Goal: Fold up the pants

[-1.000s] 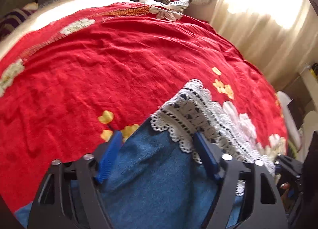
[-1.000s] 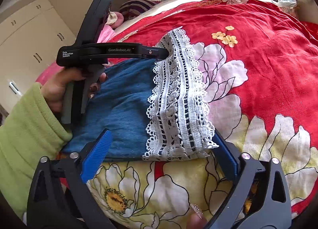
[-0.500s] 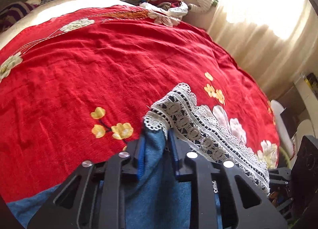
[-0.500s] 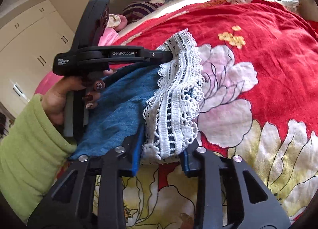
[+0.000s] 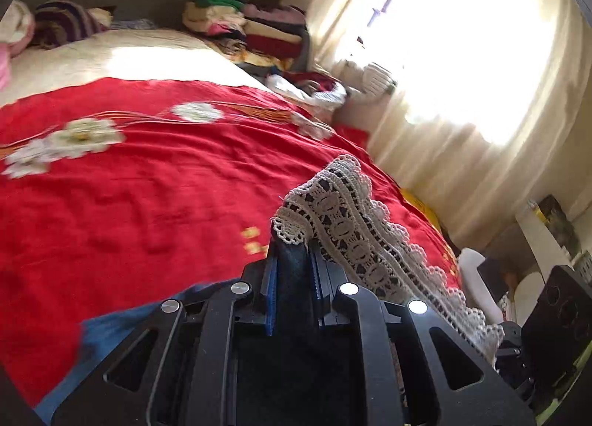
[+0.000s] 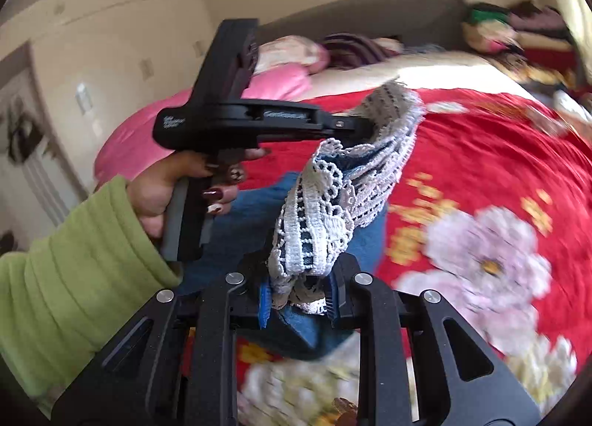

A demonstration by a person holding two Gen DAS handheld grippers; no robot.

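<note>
The pants are blue denim (image 5: pixel 111 326) with a white lace hem (image 5: pixel 351 219), lying partly on a red floral bedspread (image 5: pixel 129 185). My left gripper (image 5: pixel 292 252) has its jaws closing, and its blue pads pinch one corner of the hem. In the right wrist view the lace hem (image 6: pixel 322 219) hangs lifted between both grippers. My right gripper (image 6: pixel 299 285) also has its jaws closing, with bunched lace and denim pressed between the pads. The left gripper (image 6: pixel 355 126) shows there from the side, gripped by a hand (image 6: pixel 166 189) in a green sleeve (image 6: pixel 74 259).
A stack of folded clothes (image 5: pixel 251 30) sits at the far corner of the bed by the headboard. Bright curtains (image 5: pixel 481 74) hang along the far side. Pink bedding (image 6: pixel 148 130) and a striped item (image 6: pixel 355 48) lie near the pillows.
Both grippers went from wide open around the hem to pinched on it. They then rose and tilted, lifting the lace hem off the bedspread.
</note>
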